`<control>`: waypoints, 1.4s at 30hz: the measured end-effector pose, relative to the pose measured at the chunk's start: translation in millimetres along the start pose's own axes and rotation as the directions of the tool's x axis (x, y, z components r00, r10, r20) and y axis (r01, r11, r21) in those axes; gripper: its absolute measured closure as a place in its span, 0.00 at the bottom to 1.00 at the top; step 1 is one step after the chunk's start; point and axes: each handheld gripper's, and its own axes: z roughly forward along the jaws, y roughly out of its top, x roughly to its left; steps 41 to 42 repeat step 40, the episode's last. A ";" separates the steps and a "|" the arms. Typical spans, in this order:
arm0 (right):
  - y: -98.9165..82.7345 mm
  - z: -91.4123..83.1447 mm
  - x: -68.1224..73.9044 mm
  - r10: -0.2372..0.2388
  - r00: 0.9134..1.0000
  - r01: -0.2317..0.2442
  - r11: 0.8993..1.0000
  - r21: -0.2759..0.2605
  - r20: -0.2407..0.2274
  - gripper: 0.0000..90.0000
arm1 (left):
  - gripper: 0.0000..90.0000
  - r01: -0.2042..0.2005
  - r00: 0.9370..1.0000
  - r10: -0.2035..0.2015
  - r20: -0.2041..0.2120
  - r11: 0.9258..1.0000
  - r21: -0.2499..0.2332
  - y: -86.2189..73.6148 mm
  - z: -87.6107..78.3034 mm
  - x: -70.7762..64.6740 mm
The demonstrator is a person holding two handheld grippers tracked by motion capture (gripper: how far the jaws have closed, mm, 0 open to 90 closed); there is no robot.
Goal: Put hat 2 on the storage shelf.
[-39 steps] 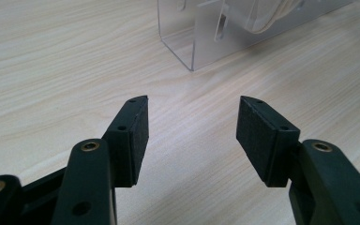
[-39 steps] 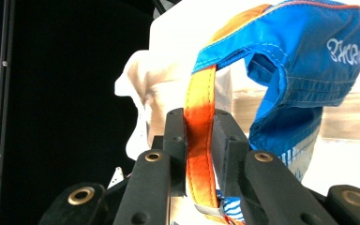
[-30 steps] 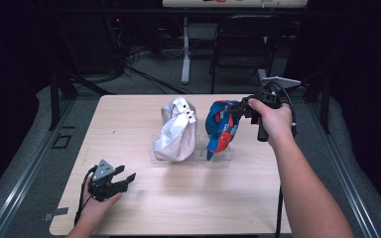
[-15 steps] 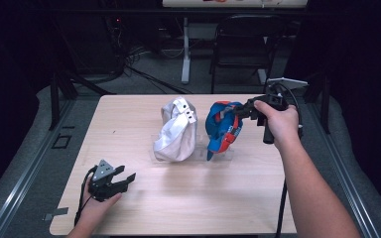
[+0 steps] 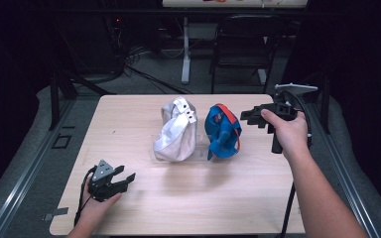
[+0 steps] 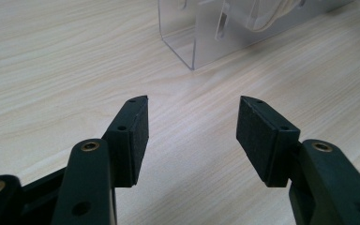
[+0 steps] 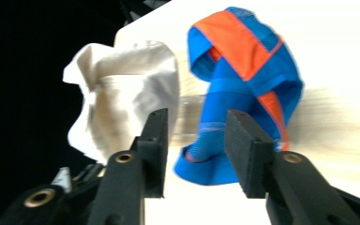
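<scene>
Wooden table (image 5: pixel 144 208). Mid-table: white cloth (image 5: pixel 176 131) and blue-orange cloth (image 5: pixel 223 131), side by side on clear stand (image 6: pixel 192 42). Right gripper (image 5: pixel 250 117) just right of blue-orange cloth, jaws just opening, nothing between. Left gripper (image 5: pixel 124 179) near front-left corner, released, empty.

Light wood table (image 5: pixel 238 198): clear plastic stand (image 6: pixel 206 37) mid-table, w/ white cap (image 5: pixel 175 131) left & blue-orange cap (image 5: pixel 223 131) right on it.

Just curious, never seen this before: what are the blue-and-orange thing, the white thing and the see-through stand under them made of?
Blue-and-orange garment: soft woven or knit fabric, folds and droops. White crumpled garment: matte cloth, creased. Clear stand: probably acrylic, glossy with sharp transparent edges.
</scene>
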 end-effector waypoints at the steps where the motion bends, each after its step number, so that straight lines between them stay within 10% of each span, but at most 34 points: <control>1: -1.7 -1.0 -1.8 -0.009 1.000 0.009 1.000 0.002 0.004 0.65 | 0.50 0.003 1.000 -0.003 -0.004 1.000 0.002 -0.1 -0.2 -0.2; 11: -41.2 -3.9 -24.4 -0.096 0.995 0.095 0.995 -0.036 -0.007 0.56 | 0.50 0.004 1.000 -0.004 -0.006 1.000 0.006 -0.5 0.0 0.0; 19: -88.6 12.3 -50.4 -0.195 0.978 0.199 0.978 -0.064 0.069 0.51 | 0.50 0.003 1.000 -0.003 -0.009 1.000 0.006 -0.8 0.7 -0.2; 42: -183.4 57.8 -106.5 -0.259 0.944 0.290 0.947 -0.137 0.204 0.55 | 0.50 -0.001 1.000 0.002 0.027 1.000 -0.006 1.2 -0.8 -10.7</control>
